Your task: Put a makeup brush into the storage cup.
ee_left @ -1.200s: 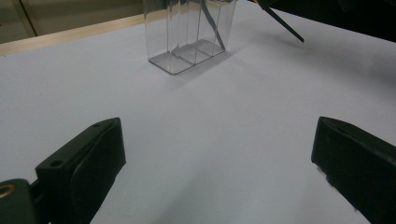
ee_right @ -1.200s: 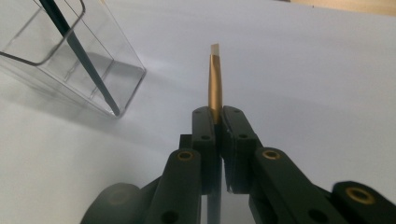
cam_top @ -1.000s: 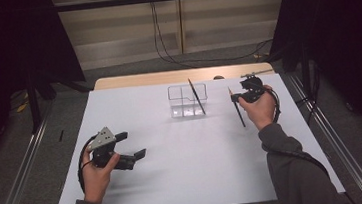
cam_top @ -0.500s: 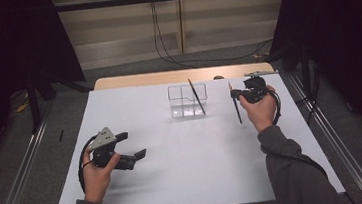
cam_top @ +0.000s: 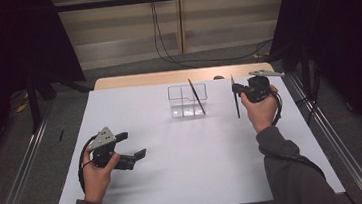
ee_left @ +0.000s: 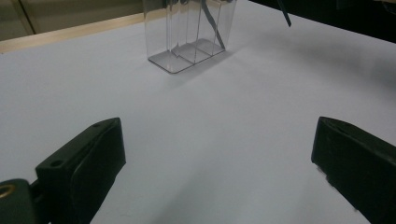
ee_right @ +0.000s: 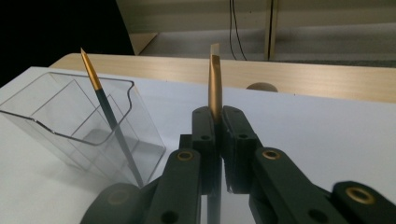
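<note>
A slim, gold-tipped brush point(cam_top: 235, 97) is held clamped between the jaws of the right gripper point(cam_top: 238, 89) above the far right of a white table point(cam_top: 215, 164), its long axis close to upright in the high view, with the lower end pointing at the tabletop. In the right gripper view, the gold end point(ee_right: 215, 84) is seen rising straight out of the closed jaws. The clear plastic holder point(cam_top: 188, 100) lies at about 9 o'clock from that gripper, near but apart, and 1 matching brush point(cam_top: 196, 96) already leans in its right-hand compartment. The right hand point(cam_top: 260, 109) is judged much the nearer to the holder; a short sideways carry, with the brush kept upright, would seem to be what the coming move turns on. The left gripper point(cam_top: 134, 156) is held low over the near left of the table with its jaws wide apart and nothing between them, the holder at about 1 o'clock from it. Beyond the white sheet, a wooden edge point(cam_top: 166, 77), grey floor and dark curtains are seen.
</note>
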Demonstrator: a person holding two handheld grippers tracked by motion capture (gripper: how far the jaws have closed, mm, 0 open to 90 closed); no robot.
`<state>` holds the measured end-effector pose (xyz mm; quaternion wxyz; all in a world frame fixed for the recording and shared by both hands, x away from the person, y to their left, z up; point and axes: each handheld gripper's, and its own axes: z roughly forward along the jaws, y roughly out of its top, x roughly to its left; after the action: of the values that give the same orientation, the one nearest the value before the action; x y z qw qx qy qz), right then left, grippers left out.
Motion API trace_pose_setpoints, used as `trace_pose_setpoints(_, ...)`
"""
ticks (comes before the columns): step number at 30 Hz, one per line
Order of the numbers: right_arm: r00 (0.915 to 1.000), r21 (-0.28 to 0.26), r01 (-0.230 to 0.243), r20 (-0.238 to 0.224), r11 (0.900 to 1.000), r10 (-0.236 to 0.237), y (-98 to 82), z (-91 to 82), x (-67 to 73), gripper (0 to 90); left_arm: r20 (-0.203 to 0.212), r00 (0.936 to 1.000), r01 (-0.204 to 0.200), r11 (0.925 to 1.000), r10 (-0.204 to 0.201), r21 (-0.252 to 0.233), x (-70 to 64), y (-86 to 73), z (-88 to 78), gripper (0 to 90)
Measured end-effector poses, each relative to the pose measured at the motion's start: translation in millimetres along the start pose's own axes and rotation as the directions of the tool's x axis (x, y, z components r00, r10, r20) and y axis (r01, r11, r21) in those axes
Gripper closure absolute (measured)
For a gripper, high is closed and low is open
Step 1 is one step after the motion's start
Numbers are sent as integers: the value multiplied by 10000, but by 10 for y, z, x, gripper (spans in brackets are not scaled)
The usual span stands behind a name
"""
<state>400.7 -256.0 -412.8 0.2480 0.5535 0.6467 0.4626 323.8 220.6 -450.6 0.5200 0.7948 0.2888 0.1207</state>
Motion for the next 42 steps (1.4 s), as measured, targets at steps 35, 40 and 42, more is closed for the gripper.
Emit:
trace_pose_setpoints(35, 9961, -2603, 865, 35, 9616, -886, 163, -117, 213, 845, -18, 10000, -29, 10000, 29, -84, 10, 0, -26, 25)
trace_pose_setpoints(40, 9956, -2650, 887, -44, 9602, -932, 183, -111, 239, 845, -62, 10000, -5, 10000, 5, -51, 4, -4, -31, 25)
trace_pose_setpoints(42, 9951, -2699, 928, -66, 9584, -982, 195, -105, 248, 845, -95, 10000, 8, 10000, -9, -48, 1, -7, -34, 25)
